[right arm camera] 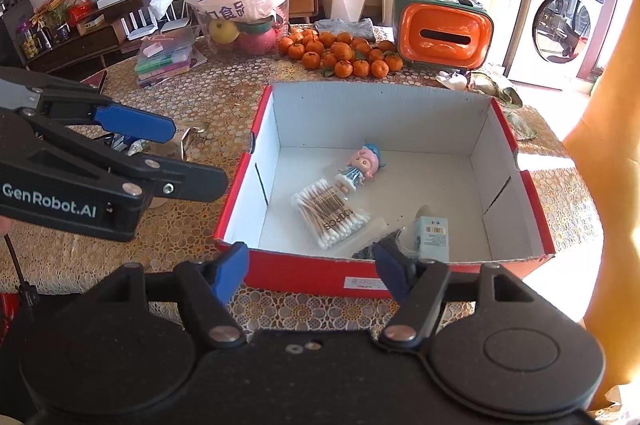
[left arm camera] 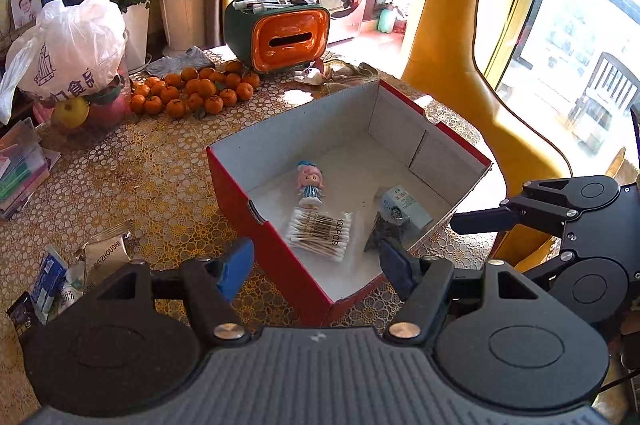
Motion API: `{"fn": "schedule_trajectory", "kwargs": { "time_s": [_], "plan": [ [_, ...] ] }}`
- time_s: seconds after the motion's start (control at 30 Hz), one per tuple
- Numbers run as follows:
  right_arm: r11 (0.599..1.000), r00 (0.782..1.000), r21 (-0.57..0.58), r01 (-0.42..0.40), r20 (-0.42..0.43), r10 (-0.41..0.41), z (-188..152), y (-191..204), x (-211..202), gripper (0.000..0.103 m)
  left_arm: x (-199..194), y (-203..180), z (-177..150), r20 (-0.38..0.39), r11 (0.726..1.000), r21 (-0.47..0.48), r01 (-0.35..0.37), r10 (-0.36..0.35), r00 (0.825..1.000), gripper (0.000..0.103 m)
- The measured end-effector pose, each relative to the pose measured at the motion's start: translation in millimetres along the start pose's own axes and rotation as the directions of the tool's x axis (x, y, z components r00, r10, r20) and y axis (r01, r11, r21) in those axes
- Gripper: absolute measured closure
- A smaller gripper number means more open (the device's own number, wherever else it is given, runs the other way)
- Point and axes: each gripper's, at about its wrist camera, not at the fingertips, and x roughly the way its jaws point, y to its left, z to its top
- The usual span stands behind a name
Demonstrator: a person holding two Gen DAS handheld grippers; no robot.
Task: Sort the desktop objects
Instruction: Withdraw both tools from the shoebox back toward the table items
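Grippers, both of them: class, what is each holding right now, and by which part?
Nothing. The left gripper and right gripper have empty, open jaws above the red box.

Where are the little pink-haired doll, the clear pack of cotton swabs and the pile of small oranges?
Pink-haired doll (right arm camera: 359, 167), right wrist view, on its striped dress.
Clear pack of cotton swabs (right arm camera: 329, 215), right wrist view, on the barcode label.
Pile of small oranges (left arm camera: 192, 92), left wrist view, on a middle fruit.

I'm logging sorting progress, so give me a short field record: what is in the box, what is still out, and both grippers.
container: red box, open top
in box: doll; cotton swab pack; small light-blue carton
still on table: snack packets, left of box
left gripper: open, empty
right gripper: open, empty
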Motion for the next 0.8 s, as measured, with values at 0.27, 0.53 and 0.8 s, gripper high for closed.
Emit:
{"fn": "schedule_trajectory", "kwargs": {
  "time_s": [0.27, 0.53, 0.8],
  "plan": [
    [0.999, 1.0, -0.037, -0.018, -0.003, 0.018, -7, 29, -3, 0.033, -28, 18, -25, 0.042, 0.999, -0.048, -0.021, 0.023, 0.999, 0.026],
    [0.997, 0.999, -0.064, -0.043, 0.002, 0.043, -10, 57, -4, 0.033, -47, 32, -52, 0.059, 0.998, -0.046, -0.033, 0.036, 0.998, 0.025],
    [0.995, 0.999, -0.083, -0.053, -0.002, 0.053, -7, 78, 3, 0.033, -59, 57, -79, 0.075, 0.995, -0.057, -0.081, 0.085, 0.994, 0.025]
  ]
}}
